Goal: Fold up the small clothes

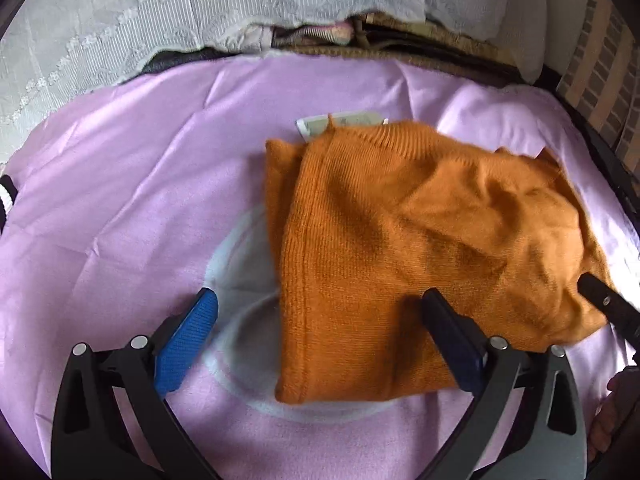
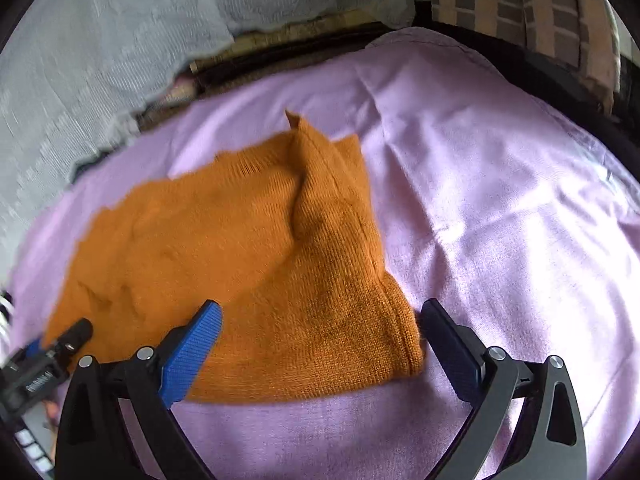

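Orange knitted garment point(image 1: 420, 248) lying folded on a pink sheet point(image 1: 120, 200), right of centre in the left wrist view, its ribbed edge running down the left side towards the lower middle of the frame. Folded into a few layers, loosely rumpled along the right. White label point(image 1: 340, 124) peeking out from under the upper edge of the knit, near the top centre. Pale round print point(image 1: 240, 280) on the sheet, half covered by the garment's lower left corner.

Left gripper point(image 1: 320, 312) at the bottom of that frame, jaws spread wide, nothing gripped; blue pad over bare sheet on the left, dark finger point(image 1: 452, 344) over the lower part of the knit, contact not certain. Black tip of the other gripper showing at the right edge, over the garment's right corner.

In the right wrist view, same garment point(image 2: 240, 260) left of centre, one corner poking up towards the upper middle. Right gripper point(image 2: 320, 320) at the bottom, jaws fully apart and holding nothing; the garment's lower right corner lying between the two fingers, right finger point(image 2: 448, 344) just beside the hemmed edge, blue left pad over the knit. Left gripper's tip point(image 2: 76, 336) visible at the lower left, by the garment's left edge.

White lace cloth point(image 1: 140, 20) bunched across the top of both views, beyond the sheet.
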The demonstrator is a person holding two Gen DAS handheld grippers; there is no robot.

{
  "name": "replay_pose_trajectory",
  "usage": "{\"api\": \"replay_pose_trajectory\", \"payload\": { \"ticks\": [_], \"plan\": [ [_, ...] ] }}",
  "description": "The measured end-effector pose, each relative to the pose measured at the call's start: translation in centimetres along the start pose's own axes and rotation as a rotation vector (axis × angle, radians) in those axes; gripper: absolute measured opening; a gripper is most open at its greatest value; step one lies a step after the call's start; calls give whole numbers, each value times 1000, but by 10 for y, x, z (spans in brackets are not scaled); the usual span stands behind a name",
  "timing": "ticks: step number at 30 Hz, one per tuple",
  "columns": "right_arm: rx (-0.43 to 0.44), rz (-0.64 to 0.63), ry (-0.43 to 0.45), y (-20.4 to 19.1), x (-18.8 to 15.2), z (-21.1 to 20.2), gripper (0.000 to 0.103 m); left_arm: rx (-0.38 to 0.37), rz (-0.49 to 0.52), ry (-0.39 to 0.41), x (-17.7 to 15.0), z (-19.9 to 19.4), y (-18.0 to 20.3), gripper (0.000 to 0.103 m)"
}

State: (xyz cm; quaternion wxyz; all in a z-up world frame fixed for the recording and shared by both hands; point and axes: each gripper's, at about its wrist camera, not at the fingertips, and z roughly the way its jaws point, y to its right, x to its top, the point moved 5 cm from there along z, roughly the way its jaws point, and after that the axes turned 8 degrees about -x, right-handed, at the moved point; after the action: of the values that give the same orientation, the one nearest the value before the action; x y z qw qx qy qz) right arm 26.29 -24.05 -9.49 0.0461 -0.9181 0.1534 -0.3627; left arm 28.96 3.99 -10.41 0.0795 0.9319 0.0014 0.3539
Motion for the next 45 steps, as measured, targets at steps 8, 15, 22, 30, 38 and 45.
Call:
{"api": "replay_pose_trajectory", "payload": {
  "ticks": [8,15,22,30,38,45],
  "plan": [
    [277,331,-46,46,2,-17,97,19,38,52,4,-10,7,99],
    [460,482,-61,61,-33,-57,91,7,-2,34,4,-7,1,99],
    [401,468,-116,44,-37,-37,74,-9,-51,-16,-1,3,-8,99],
    [204,435,-86,27,-17,-1,64,-12,-106,13,22,-5,2,99],
    [108,361,27,9,5,22,67,18,-106,-26,39,30,44,99],
    [131,385,72,6,16,29,67,117,9,15,30,43,55,99]
  ]
}}
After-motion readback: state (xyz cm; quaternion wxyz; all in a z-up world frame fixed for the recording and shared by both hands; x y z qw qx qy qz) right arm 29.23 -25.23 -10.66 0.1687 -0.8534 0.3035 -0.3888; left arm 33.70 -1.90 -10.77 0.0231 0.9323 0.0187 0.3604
